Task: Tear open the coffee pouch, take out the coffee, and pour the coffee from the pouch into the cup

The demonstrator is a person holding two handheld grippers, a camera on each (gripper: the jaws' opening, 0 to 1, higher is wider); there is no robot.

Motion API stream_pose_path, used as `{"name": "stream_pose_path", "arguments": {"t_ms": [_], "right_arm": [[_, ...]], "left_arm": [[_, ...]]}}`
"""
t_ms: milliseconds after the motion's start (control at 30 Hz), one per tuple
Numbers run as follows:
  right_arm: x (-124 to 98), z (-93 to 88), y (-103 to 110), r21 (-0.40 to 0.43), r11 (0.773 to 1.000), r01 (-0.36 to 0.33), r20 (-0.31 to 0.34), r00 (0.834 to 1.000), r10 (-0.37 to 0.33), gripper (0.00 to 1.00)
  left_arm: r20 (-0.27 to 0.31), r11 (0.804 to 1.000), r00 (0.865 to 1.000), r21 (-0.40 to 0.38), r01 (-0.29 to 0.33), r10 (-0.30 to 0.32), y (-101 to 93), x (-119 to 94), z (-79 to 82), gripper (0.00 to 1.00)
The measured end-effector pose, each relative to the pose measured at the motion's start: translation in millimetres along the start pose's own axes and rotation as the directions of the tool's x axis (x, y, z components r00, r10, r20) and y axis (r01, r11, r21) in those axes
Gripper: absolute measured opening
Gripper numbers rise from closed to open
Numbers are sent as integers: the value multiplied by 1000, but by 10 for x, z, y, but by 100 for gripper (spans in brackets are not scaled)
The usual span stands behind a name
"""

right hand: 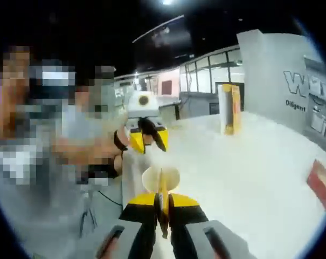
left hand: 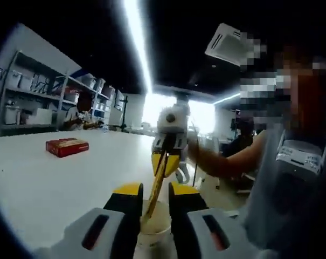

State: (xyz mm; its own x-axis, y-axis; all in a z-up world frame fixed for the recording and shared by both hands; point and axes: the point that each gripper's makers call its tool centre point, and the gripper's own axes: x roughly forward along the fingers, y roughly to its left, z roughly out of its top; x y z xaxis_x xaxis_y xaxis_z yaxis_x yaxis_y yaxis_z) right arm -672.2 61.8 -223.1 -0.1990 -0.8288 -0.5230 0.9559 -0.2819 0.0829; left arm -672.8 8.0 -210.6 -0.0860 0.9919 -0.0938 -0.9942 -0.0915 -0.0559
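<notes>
Right gripper [right hand: 161, 208] pinches a yellow coffee sachet [left hand: 158, 181] above the white paper cup [left hand: 152, 224] between the left gripper's [left hand: 152, 197] parted jaws; tilt gently, keeping its mouth inside the rim.

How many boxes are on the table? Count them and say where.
2. A red box lies flat on the white table; a yellow box stands upright. Others may be hidden.

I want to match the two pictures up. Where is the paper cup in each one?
Left gripper view: the paper cup sits at the bottom middle, between that view's own jaws.
Right gripper view: the cup is just below the middle, beyond that view's jaws.
Shared landmark: the yellow coffee pouch pointing into the cup, and the white table.
</notes>
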Motion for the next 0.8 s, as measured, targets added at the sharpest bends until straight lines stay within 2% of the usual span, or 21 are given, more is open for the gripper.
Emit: {"name": "stream_pose_path", "arguments": {"t_ms": [67,133,233,300,400,500,633,800], "right_arm": [[5,30,-8,-5,1000,6,-62,998,-6,8],[9,66,4,-22,1000,-6,-120,993,3,8],[23,108,36,-66,998,-21,-189,982,8,8],[31,133,67,-92,995,-41,-252,968,16,8],[46,198,90,-114,992,-49,-288,958,14,8],[62,231,118,-137,989,-59,-331,943,10,8],[89,231,152,-145,987,-76,-365,931,18,8],[77,232,135,-159,984,-78,-372,928,13,9]], "left_arm": [[-51,997,998,66,-32,35,-44,26,-74,24],[-79,996,996,89,-27,34,-88,44,-114,25],[-115,996,993,84,-28,38,-45,59,-140,25],[-146,997,989,71,-29,39,28,68,-167,25],[-176,999,984,50,-10,18,71,104,-190,23],[-173,999,985,21,28,-24,40,164,-185,19],[-162,999,986,19,46,-43,4,203,-184,15],[-148,997,987,10,72,-70,-24,235,-181,12]]}}
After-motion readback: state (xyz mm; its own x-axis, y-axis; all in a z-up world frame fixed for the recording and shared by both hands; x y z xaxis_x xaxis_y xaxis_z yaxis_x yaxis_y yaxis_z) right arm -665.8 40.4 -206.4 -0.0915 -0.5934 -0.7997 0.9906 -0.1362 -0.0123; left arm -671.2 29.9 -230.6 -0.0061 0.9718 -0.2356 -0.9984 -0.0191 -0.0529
